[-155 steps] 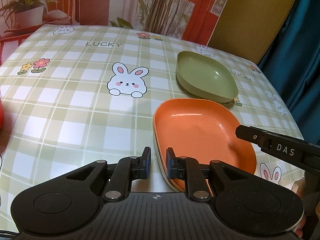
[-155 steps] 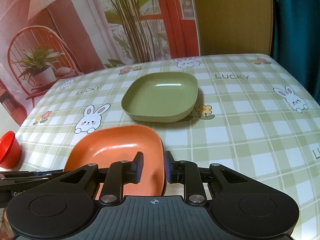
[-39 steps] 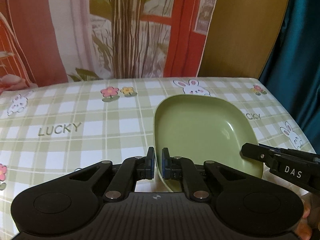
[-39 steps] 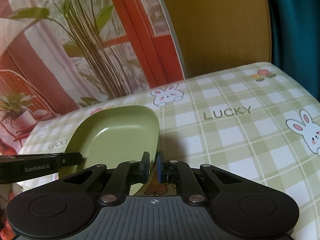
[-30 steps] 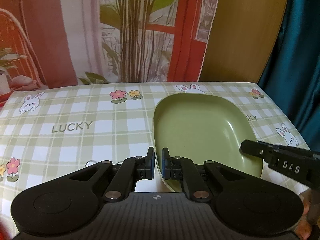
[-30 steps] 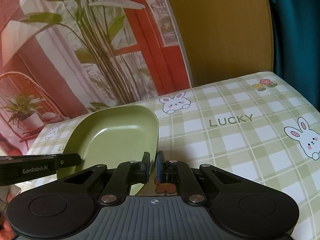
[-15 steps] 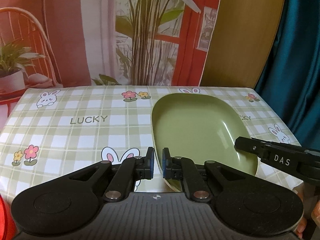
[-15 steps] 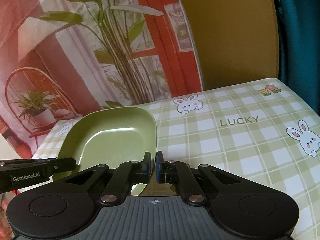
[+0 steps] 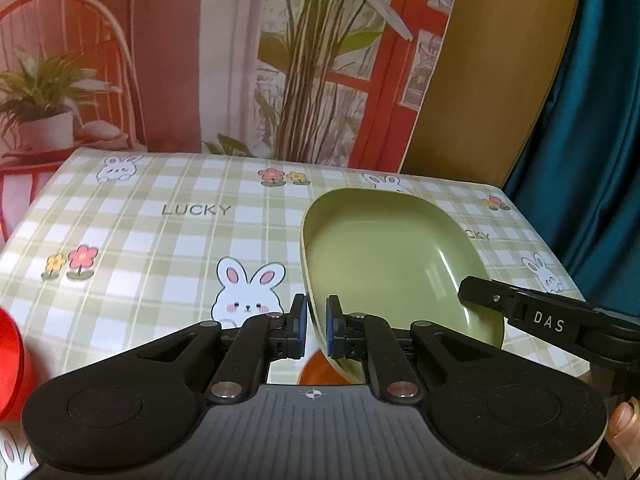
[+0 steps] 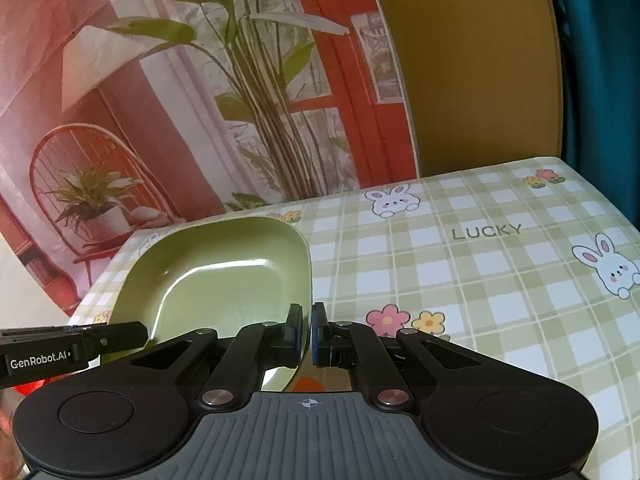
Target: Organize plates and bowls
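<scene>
A printed backdrop (image 9: 280, 60) of plants, a red window and a cane chair fills the top of both views, with a teal curtain (image 9: 592, 120) at the right edge. Below it we see the table (image 9: 160, 240), covered in a green check cloth with rabbits, flowers and the word LUCKY.

We hold the green plate (image 9: 384, 256) between both grippers, right of centre in the left view and left of centre in the right view. Our left gripper (image 9: 316, 330) is clamped on the plate's near left rim, its blue pads pressed to either side of the edge. Our right gripper (image 10: 307, 336) pinches the plate's right rim the same way; in the left view its finger shows at the lower right, over the plate's right side.

A sliver of an orange plate (image 9: 316, 372) shows low in the frame under the green one. A red object (image 9: 10, 364) sits at the left edge.
</scene>
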`<state>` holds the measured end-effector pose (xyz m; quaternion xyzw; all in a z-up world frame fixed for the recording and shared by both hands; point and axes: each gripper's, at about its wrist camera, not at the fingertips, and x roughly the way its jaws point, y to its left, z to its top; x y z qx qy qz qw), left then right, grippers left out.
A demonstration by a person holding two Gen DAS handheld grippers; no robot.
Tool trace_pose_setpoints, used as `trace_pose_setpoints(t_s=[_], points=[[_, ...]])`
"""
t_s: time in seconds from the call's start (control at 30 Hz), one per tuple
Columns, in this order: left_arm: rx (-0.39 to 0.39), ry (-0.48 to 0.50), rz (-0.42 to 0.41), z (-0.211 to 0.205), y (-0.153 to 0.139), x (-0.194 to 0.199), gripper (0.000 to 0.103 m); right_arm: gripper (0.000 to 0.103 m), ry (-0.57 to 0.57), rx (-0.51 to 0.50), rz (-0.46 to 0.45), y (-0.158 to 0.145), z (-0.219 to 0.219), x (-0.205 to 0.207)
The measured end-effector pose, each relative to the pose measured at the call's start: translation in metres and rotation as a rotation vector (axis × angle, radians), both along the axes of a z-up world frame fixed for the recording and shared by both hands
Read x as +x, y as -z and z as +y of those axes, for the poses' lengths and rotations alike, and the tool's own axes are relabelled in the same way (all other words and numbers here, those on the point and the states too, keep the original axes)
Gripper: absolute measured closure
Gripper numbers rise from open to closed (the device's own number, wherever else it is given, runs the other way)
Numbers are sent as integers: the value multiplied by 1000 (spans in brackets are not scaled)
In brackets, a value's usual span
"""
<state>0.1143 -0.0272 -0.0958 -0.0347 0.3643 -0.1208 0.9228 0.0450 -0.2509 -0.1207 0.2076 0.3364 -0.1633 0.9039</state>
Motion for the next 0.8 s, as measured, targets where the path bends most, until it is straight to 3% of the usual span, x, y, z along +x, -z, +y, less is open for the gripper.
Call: trace_pose_setpoints(t_s=[0.27, 0.8], points=[[-53, -21, 12, 10, 6, -22, 92, 98, -3, 9, 15, 2, 13, -16], [-49, -7, 62, 8, 26, -43, 91, 98, 18, 16, 64, 18, 28, -39]])
